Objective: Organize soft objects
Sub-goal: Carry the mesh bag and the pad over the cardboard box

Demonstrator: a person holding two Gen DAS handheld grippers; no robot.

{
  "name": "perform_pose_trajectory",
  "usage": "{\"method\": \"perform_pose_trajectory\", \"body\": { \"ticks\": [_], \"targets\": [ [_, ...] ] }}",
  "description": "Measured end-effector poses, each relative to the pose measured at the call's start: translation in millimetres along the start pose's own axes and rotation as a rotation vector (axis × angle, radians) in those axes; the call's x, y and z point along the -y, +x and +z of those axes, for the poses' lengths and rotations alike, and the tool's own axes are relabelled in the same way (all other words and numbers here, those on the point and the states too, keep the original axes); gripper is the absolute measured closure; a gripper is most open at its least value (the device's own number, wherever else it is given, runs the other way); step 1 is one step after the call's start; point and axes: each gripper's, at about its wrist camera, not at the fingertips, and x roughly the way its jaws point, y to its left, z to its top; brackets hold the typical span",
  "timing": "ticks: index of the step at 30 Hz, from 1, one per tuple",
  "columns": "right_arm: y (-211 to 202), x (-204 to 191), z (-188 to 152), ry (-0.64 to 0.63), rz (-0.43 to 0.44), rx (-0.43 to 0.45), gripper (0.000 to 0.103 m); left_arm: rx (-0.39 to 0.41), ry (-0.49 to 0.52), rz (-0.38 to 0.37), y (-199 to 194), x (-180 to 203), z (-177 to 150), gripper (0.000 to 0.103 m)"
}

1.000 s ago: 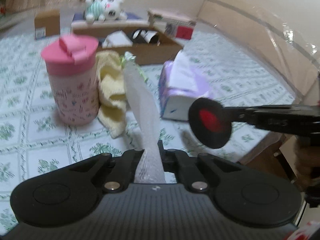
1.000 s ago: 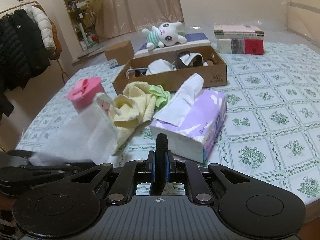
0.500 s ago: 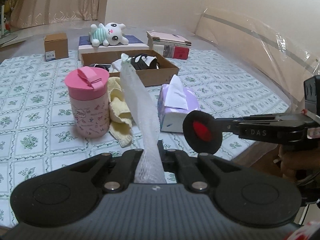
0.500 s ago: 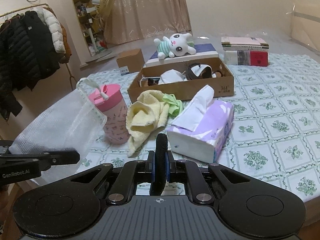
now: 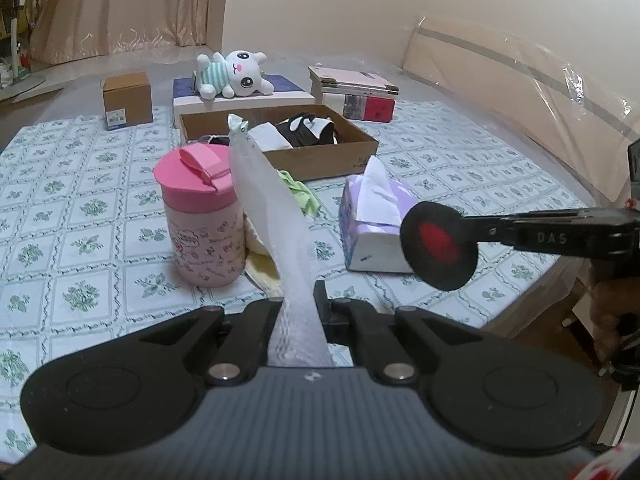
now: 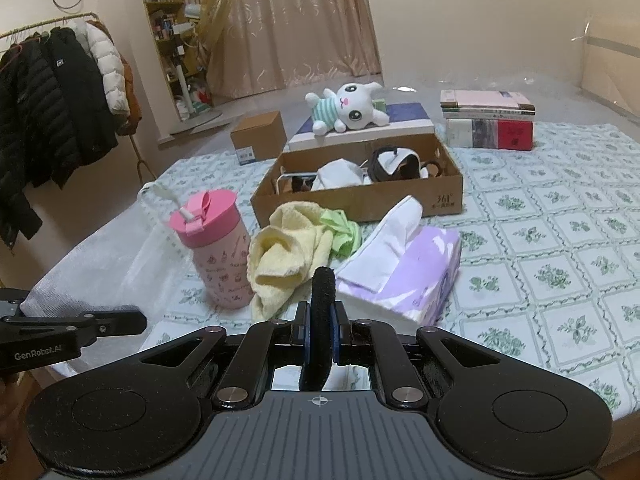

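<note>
A: Left gripper (image 5: pixel 299 320) status?
B: Clamped on white mesh bag (image 5: pixel 276 220). Bag pinched between the fingers, rising up and away from them, drawstring end at the top. Seen from right wrist: bag (image 6: pixel 100 264) hanging wide and translucent at the near left edge of the bed, left gripper (image 6: pixel 136 322) under its lower edge.

A: Right gripper (image 6: pixel 319 320)?
B: Closed, pads pressed flat together, nothing between. From left wrist, visible as a black round pad with red centre (image 5: pixel 439 245), held in the air in front of the tissue box.

A: Soft items where?
B: Yellow towel (image 6: pixel 282 256) crumpled on the floral bedspread (image 6: pixel 560 240), touching the pink tumbler (image 6: pixel 216 252) on its right side. Green cloth (image 6: pixel 340 230) just behind the towel, touching it, near the cardboard tray front wall. Purple tissue box (image 6: pixel 408 276) right of the towel, one tissue sticking up. Plush bunny (image 6: pixel 350 110) lying on a flat white-and-blue box (image 6: pixel 360 132) behind the tray.

A: Tray contents?
B: Cardboard tray (image 6: pixel 360 200) holding white cloth and black-and-white items; can't tell exactly what. Small carton (image 6: pixel 258 136) left of it, book stack (image 6: pixel 488 124) at far right.
</note>
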Motion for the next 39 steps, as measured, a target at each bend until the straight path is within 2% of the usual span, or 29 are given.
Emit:
{"method": "perform_pose_trajectory", "body": {
  "ticks": [10,24,31,39],
  "targets": [
    [2.1,36.4,32.0,0.02,-0.03,0.002,0.093,0.005,0.062,-0.025,1.7,-25.4,37.6,0.102],
    [29.0,109.0,101.9,-0.034,-0.125,-0.028,0.093,-0.022,0.224,-0.01,19.5,-75.3,130.2,0.102],
    [54.2,129.4,134.6,-0.062,-0.137,-0.048,0.093,-0.08,0.312,-0.011,55.1,-88.6,176.4,0.102],
    [99.2,126.5,169.5,-0.158,-0.12,-0.065,0.093,-0.167,0.372,-0.023,119.9,-90.6,220.6,0.102]
  ]
}}
